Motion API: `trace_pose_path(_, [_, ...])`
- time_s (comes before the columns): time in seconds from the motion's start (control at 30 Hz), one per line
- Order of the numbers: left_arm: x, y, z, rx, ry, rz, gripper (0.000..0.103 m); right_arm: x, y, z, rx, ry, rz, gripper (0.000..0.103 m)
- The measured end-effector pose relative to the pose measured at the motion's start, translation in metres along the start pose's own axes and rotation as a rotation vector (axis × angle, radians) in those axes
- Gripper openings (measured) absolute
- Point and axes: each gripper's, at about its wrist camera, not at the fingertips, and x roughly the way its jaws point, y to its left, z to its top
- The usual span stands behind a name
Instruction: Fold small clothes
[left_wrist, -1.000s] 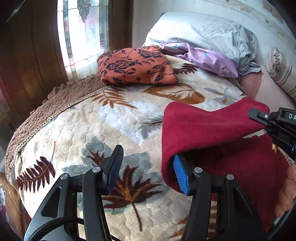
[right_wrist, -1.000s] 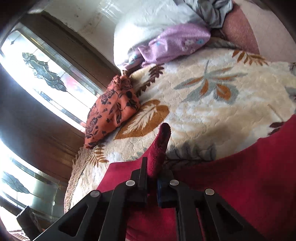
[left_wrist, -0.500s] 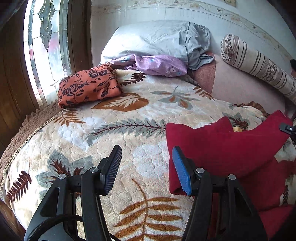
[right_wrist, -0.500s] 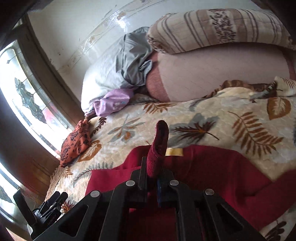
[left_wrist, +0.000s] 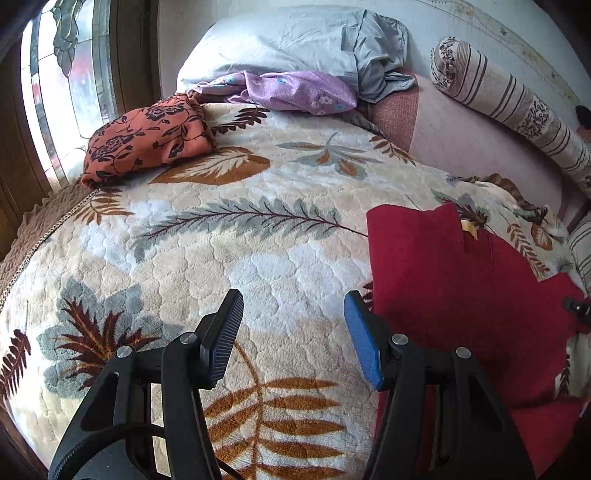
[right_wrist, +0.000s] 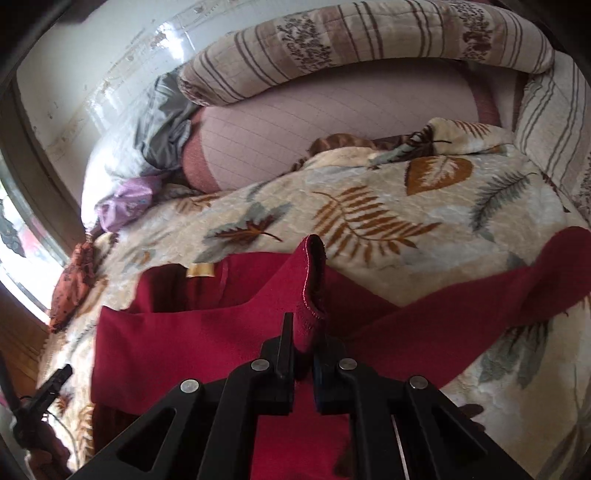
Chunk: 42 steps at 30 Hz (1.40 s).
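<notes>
— Since the red garment (left_wrist: 454, 280) lies soft and limp on the bed (left_wrist: 229, 251), at four o'clock of the left tongs (left_wrist: 291, 336), how will it handle?
— Light, floppy, likely to sag. The right tongs (right_wrist: 303, 345) pinch a hemmed edge; the left stand spread, empty. I'd take corners or seams.

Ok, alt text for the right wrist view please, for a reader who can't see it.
The right gripper is shut on a pinched-up fold of a red garment, which lies spread on a leaf-patterned blanket. A striped bolster and pillows lie beyond.
</notes>
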Motion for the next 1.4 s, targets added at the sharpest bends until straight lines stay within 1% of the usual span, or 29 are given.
trace_pose_path(0.03, [-0.002,0.0,0.0,0.003,0.002,-0.015,0.057,0.011,-0.006,-0.002,-0.006,0.044,-0.036,0.006])
trace_pose_path(0.1, [-0.005,-0.002,-0.001,0.029,0.001,-0.025,0.057,0.03,-0.017,-0.006,0.019,0.16,-0.048,0.008])
trace_pose_path(0.13, [-0.007,-0.003,-0.002,0.044,-0.003,-0.02,0.057,0.03,-0.019,-0.007,0.03,0.174,-0.053,0.009])
trace_pose_path(0.17, [-0.008,-0.003,-0.003,0.059,-0.005,-0.015,0.057,0.023,-0.016,-0.007,0.028,0.158,-0.056,0.01])
trace_pose_path(0.2, [-0.009,-0.003,-0.004,0.074,-0.003,-0.011,0.057,0.014,-0.011,-0.005,0.014,0.13,-0.058,0.016])
trace_pose_path(0.23, [-0.009,-0.003,-0.005,0.084,0.001,-0.006,0.057,0.003,-0.001,-0.002,-0.004,0.102,-0.049,0.031])
trace_pose_path(0.27, [-0.008,-0.002,-0.006,0.088,0.006,0.0,0.057,-0.008,0.012,0.002,-0.023,0.076,-0.019,0.043])
trace_pose_path(0.3, [-0.008,0.0,-0.006,0.087,0.013,0.004,0.057,-0.015,0.026,0.006,-0.042,0.053,0.026,0.066])
trace_pose_path(0.33, [-0.006,0.002,-0.007,0.081,0.021,0.01,0.057,-0.02,0.044,0.01,-0.064,0.036,0.077,0.076])
trace_pose_path(0.37, [-0.005,0.004,-0.006,0.07,0.028,0.013,0.057,-0.023,0.066,0.014,-0.103,0.023,0.144,0.076])
trace_pose_path(0.4, [-0.004,0.008,-0.006,0.057,0.033,0.01,0.057,-0.022,0.088,0.017,-0.152,0.024,0.203,0.076])
trace_pose_path(0.5, [-0.004,0.017,-0.005,0.027,0.037,0.013,0.057,-0.007,0.162,0.024,-0.313,0.074,0.352,0.076])
trace_pose_path(0.53, [-0.003,0.02,-0.004,0.021,0.037,0.018,0.057,0.001,0.186,0.026,-0.363,0.092,0.396,0.076])
trace_pose_path(0.57, [-0.003,0.023,-0.004,0.015,0.039,0.026,0.057,0.011,0.21,0.027,-0.414,0.107,0.414,0.076])
trace_pose_path(0.67, [0.002,0.032,-0.004,0.001,0.047,0.038,0.057,0.049,0.265,0.028,-0.527,0.169,0.407,0.076])
trace_pose_path(0.73, [0.006,0.038,-0.004,-0.01,0.062,0.048,0.057,0.077,0.289,0.025,-0.577,0.243,0.402,0.076])
trace_pose_path(0.8, [0.007,0.044,-0.004,-0.026,0.071,0.04,0.057,0.103,0.309,0.017,-0.642,0.303,0.358,0.074])
trace_pose_path(0.83, [0.007,0.046,-0.004,-0.032,0.074,0.039,0.057,0.115,0.312,0.011,-0.668,0.334,0.349,0.055])
trace_pose_path(0.87, [0.006,0.047,-0.003,-0.036,0.073,0.036,0.057,0.123,0.314,0.004,-0.69,0.377,0.353,0.041])
trace_pose_path(0.9, [0.005,0.049,-0.003,-0.039,0.069,0.035,0.057,0.129,0.315,-0.003,-0.712,0.414,0.345,0.024])
trace_pose_path(0.93, [0.003,0.051,-0.002,-0.045,0.064,0.038,0.057,0.132,0.316,-0.008,-0.738,0.434,0.335,0.017])
trace_pose_path(1.0, [-0.002,0.055,0.0,-0.063,0.051,0.036,0.057,0.128,0.319,-0.013,-0.779,0.42,0.35,0.01])
trace_pose_path(1.03, [-0.005,0.057,0.002,-0.071,0.043,0.034,0.057,0.123,0.321,-0.012,-0.781,0.402,0.369,0.01])
trace_pose_path(1.07, [-0.007,0.059,0.003,-0.079,0.034,0.035,0.057,0.117,0.323,-0.007,-0.76,0.377,0.403,0.009])
trace_pose_path(1.17, [-0.012,0.066,0.005,-0.105,0.013,0.043,0.057,0.103,0.332,0.008,-0.676,0.329,0.55,0.008])
trace_pose_path(1.2, [-0.013,0.069,0.005,-0.117,0.007,0.039,0.057,0.102,0.336,0.01,-0.67,0.313,0.576,0.008])
trace_pose_path(1.27, [-0.011,0.073,0.006,-0.137,0.011,0.032,0.057,0.109,0.349,0.007,-0.668,0.289,0.573,0.008])
trace_pose_path(1.33, [-0.007,0.074,0.007,-0.149,0.022,0.013,0.057,0.129,0.353,-0.001,-0.627,0.31,0.575,0.008])
trace_pose_path(1.4, [-0.005,0.07,0.008,-0.15,0.027,-0.004,0.057,0.149,0.359,-0.017,-0.637,0.318,0.531,0.008])
